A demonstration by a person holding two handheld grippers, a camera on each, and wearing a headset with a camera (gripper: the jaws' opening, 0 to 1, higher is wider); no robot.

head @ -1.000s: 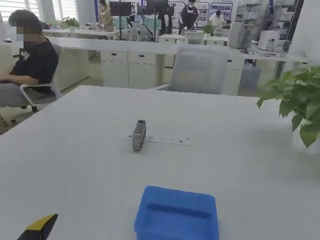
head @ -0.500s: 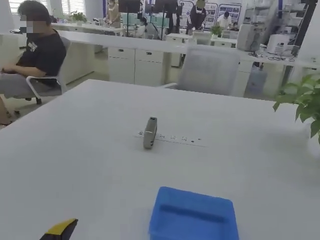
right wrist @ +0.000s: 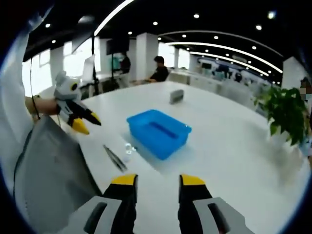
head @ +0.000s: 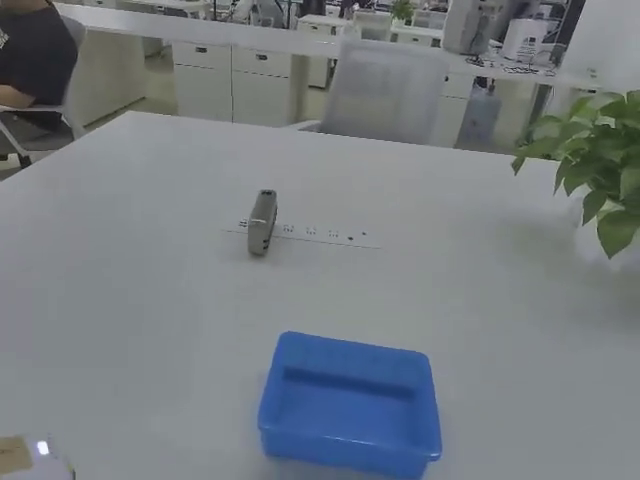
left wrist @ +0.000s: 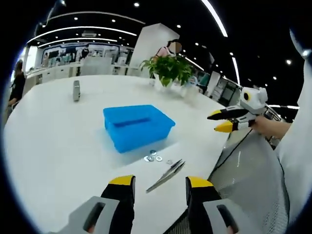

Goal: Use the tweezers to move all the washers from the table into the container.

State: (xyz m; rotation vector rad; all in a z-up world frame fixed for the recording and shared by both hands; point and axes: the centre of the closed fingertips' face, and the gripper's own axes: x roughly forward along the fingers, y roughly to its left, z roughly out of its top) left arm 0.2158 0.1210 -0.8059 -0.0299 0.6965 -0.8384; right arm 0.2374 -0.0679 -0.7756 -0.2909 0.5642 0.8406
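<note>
Several small metal washers (left wrist: 153,157) lie on the white table just in front of the blue container (left wrist: 136,126), near the table's edge. Silver tweezers (left wrist: 165,175) rest on the table beside them. My left gripper (left wrist: 160,187) hovers open just above and short of the tweezers, holding nothing. My right gripper (right wrist: 158,187) is open too, off the table's edge, facing the tweezers (right wrist: 114,158), the washers (right wrist: 128,148) and the container (right wrist: 158,131). In the head view, the container (head: 350,400) sits at the near middle of the table.
A grey socket block (head: 262,222) stands mid-table beyond the container. A potted plant (head: 600,170) is at the right edge, and an office chair (head: 385,95) at the far side. A person (head: 30,60) sits at the far left. Wide bare tabletop (head: 130,300) surrounds the container.
The head camera has tilted down, so the table things sit higher in the picture. The yellow jaw tip at the lower left has slid past the frame's edge. Nothing on the table has moved.
</note>
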